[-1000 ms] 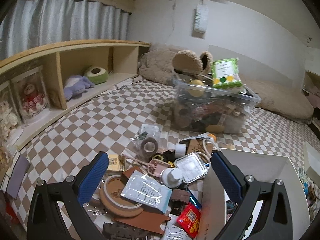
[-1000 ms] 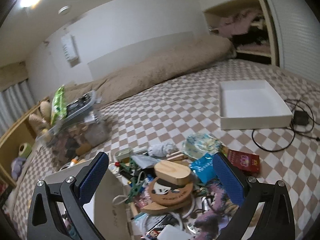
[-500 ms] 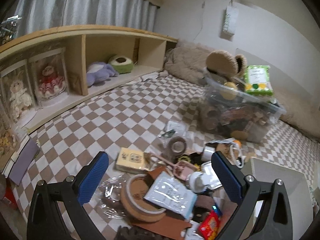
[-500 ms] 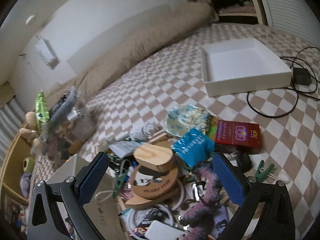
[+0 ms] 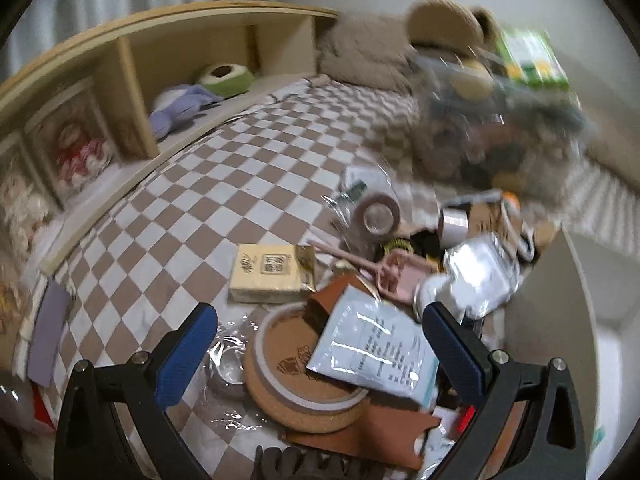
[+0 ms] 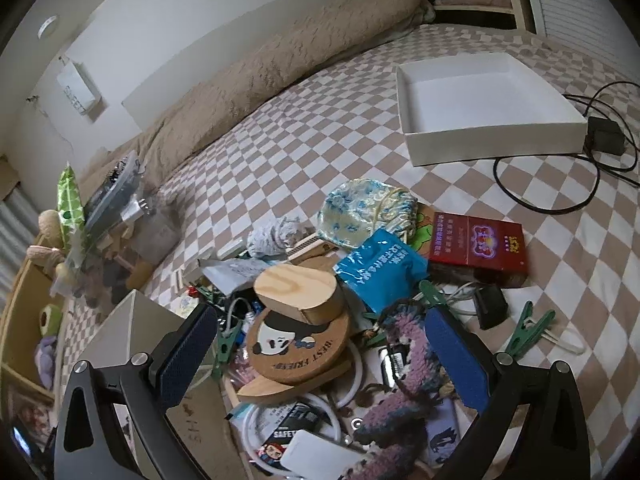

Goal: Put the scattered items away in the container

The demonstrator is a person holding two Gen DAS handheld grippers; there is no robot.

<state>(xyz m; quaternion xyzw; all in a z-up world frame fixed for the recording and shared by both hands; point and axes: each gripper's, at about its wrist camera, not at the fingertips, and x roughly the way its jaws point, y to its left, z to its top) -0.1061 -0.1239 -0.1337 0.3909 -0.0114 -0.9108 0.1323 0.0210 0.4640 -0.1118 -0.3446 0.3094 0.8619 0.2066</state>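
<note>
Both grippers, left gripper [image 5: 316, 344] and right gripper [image 6: 320, 344], have been lowered toward the clutter; jaws apart, nothing held; no item yet picked.

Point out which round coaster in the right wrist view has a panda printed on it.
The cork coaster reading BEST FRIEND, lying under the plain wooden oval block.

The clutter pile on the checkered bed [image 5: 224, 184] is viewed closely from above by both wrist cameras, the left faced toward the wooden shelf [image 5: 132, 76], the right toward the white tray [image 6: 492, 144], with the clear bin [image 6: 120, 216] shared.
</note>
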